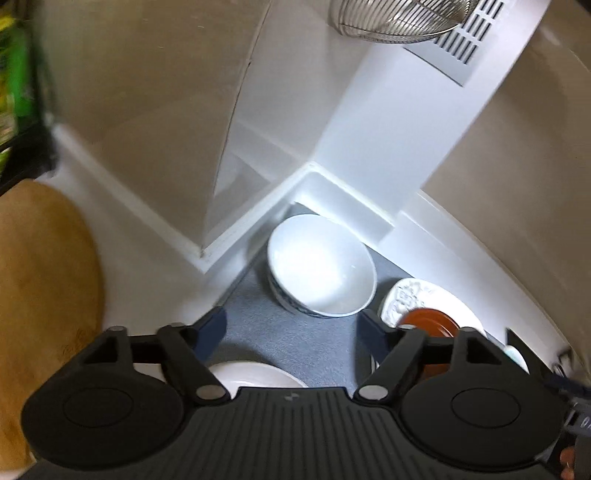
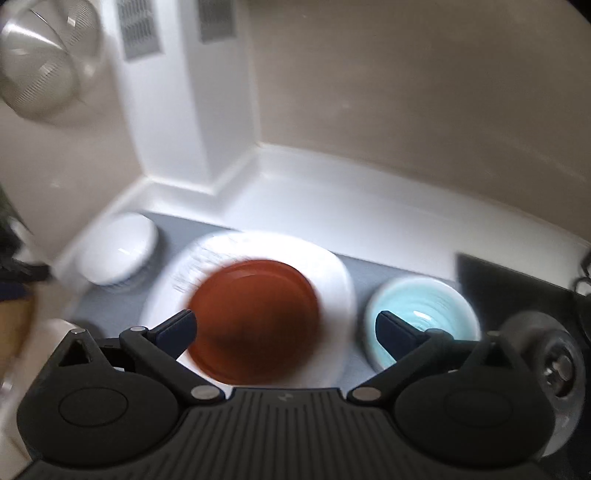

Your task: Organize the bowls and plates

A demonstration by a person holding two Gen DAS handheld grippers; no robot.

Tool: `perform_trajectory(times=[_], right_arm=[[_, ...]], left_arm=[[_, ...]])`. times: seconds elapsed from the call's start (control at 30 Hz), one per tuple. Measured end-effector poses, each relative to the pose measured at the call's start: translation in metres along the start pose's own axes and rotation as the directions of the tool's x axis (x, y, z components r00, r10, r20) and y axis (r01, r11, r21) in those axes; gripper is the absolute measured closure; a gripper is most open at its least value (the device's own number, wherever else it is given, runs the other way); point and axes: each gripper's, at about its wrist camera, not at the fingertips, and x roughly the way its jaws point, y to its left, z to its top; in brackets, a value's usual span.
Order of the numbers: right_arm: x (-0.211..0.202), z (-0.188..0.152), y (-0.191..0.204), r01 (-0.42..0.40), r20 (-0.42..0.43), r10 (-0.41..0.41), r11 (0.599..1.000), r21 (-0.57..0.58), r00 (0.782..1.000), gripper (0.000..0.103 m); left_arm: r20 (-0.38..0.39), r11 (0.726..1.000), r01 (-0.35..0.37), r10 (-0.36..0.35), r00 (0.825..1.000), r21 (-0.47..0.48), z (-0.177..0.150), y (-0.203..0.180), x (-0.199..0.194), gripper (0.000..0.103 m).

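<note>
Right now the grey mat (image 1: pixel 295 343) covers the counter corner, w/ a white counter (image 2: pixel 295 192) edge behind it and beige walls above. Biggest dish on it is the white plate (image 2: pixel 332 273), patterned at its left rim, w/ a red-brown plate (image 2: pixel 255 317) sitting on top of it. Left of that, near the corner post, stands a white bowl (image 1: pixel 321 266) w/ a blue-patterned outside; in the right wrist view it's blurred. Just right of the white plate sits a light-blue bowl (image 2: pixel 424 306), on the mat, apart from the plate. Another white dish (image 1: pixel 255 374) peeks out under the left gripper; can't tell if plate or bowl. A wooden board (image 1: pixel 44 280) lies at far left, and a wire strainer (image 1: pixel 399 18) hangs up top.

Left gripper (image 1: pixel 293 326) has fingers spread wide, holding nothing, aimed at the mat in front of the white bowl. Right gripper (image 2: pixel 286 326) also spread wide, empty, left finger (image 2: pixel 177 328) over the red-brown plate's edge, right one over the light-blue bowl; contact unclear due to blur.
</note>
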Motion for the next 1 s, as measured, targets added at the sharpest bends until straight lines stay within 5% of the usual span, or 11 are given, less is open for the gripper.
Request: perform_trajectory(times=[0.13,0.3,0.43,0.7,0.8,0.87,1.0], right_arm=[[0.011,0.01,0.022,-0.071,-0.031,0.071,0.997,-0.026,0.997,0.0],[0.012,0.004,0.033,-0.18,0.063,0.174,0.978,0.103,0.983,0.0],[0.01,0.006,0.047,-0.186,0.133,0.173,0.979,0.087,0.976,0.0],[0.025,0.014,0.062,-0.176,0.126,0.167,0.982,0.067,0.978,0.001],[0.038,0.015,0.067,-0.25,0.138,0.238,0.966,0.07,0.961,0.018],[0.051,0.015,0.073,-0.244,0.13,0.234,0.968,0.063,0.963,0.03],[0.076,0.013,0.08,-0.246,0.112,0.236,0.966,0.083,0.965,0.033]], left_arm=[[-0.002,1.0,0.021,-0.021,1.0,0.008,0.014,0.019,0.008,0.015],[-0.067,0.999,0.028,-0.027,0.997,0.021,0.035,0.033,0.023,0.017],[-0.055,0.997,0.042,-0.038,0.998,0.066,0.045,0.037,0.03,0.018],[-0.063,0.979,0.042,-0.029,0.998,0.198,0.041,0.02,0.052,0.062],[-0.069,0.971,0.054,-0.038,0.997,0.234,0.037,0.019,0.064,0.074],[-0.077,0.969,0.059,-0.042,0.996,0.242,0.036,0.021,0.071,0.079],[-0.078,0.968,0.058,-0.04,0.996,0.244,0.036,0.023,0.085,0.079]])
